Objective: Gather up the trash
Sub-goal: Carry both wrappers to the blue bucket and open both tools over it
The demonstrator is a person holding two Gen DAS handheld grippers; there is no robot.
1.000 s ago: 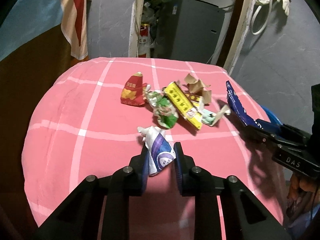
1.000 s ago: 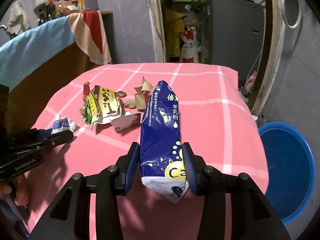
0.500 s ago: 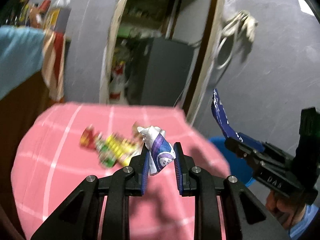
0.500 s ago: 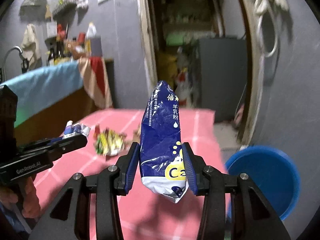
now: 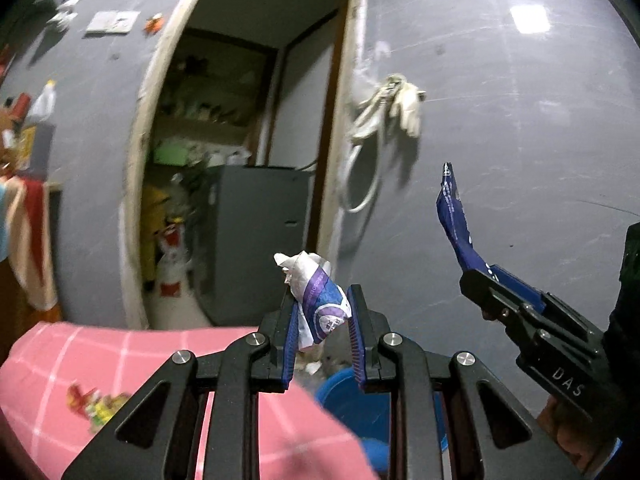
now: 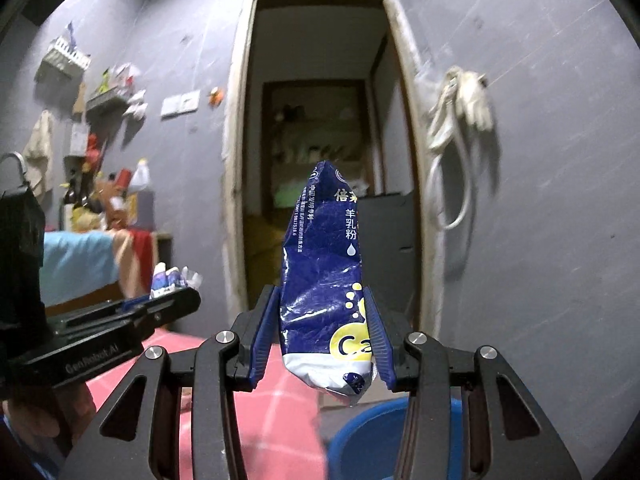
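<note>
Right gripper clamps your blue milk-powder pouch upright, blue basin directly below; left gripper pinches a crumpled wrapper.

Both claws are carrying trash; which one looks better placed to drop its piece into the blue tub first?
Probably the right claw. Its blue milk-powder pouch hangs just above the blue tub's rim, while the left claw, holding the crumpled white-and-purple wrapper, sits nearer the pink tablecloth.
</note>
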